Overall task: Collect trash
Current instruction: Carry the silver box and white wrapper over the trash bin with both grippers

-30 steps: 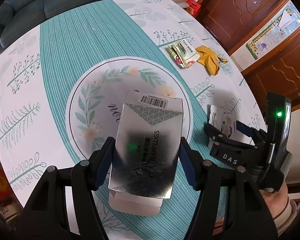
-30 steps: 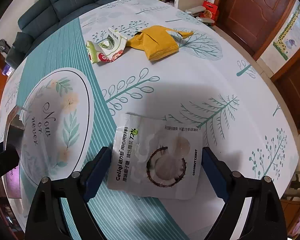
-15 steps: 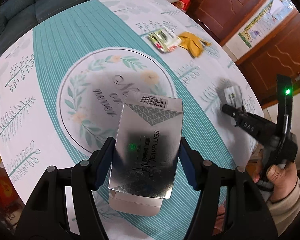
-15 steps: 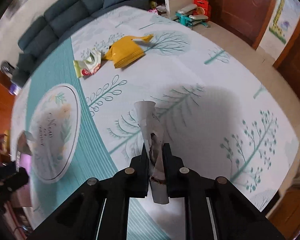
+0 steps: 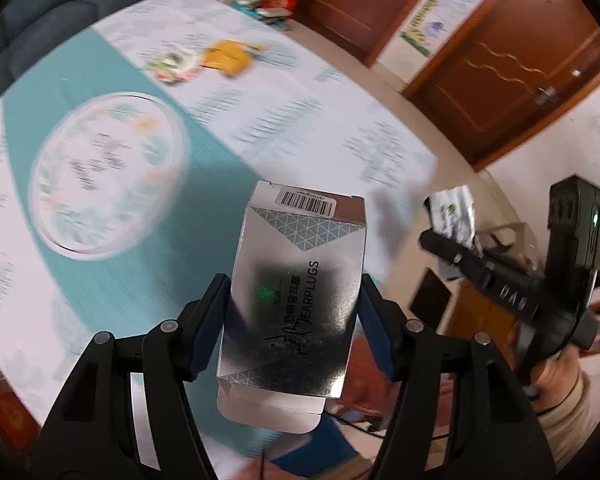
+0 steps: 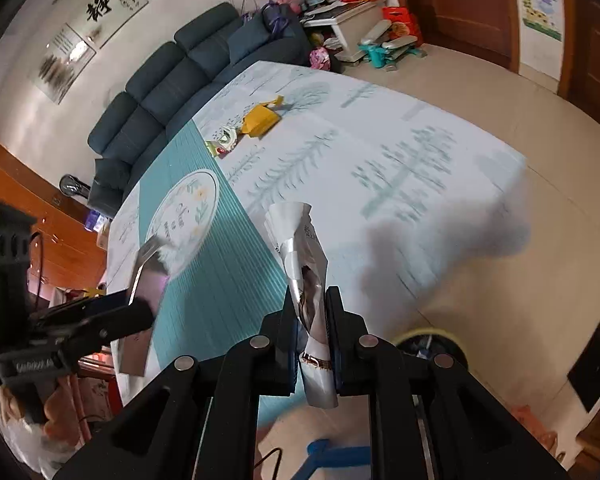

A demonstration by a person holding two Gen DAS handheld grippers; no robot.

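Observation:
My left gripper (image 5: pixel 294 292) is shut on a silver earplugs box (image 5: pixel 296 264) and holds it above the teal runner. My right gripper (image 6: pixel 311 304) is shut on a crumpled white coconut-candy wrapper (image 6: pixel 296 236), lifted off the table near its front edge. In the left wrist view the right gripper (image 5: pixel 430 240) carries that wrapper (image 5: pixel 452 212) past the table's corner. A yellow wrapper (image 6: pixel 260 120) and a green-and-white wrapper (image 6: pixel 224 140) lie on the far side of the table.
The tablecloth (image 6: pixel 380 140) covers a table with a dark sofa (image 6: pixel 160 92) behind it. A round yellow-rimmed container (image 6: pixel 432 338) stands on the floor below my right gripper. Wooden doors (image 5: pixel 500 60) line the right wall.
My right gripper closed on the flat candy wrapper, crushing it, and lifted it off the table. Both grippers rose and swung toward the table's edge; the left kept its box.

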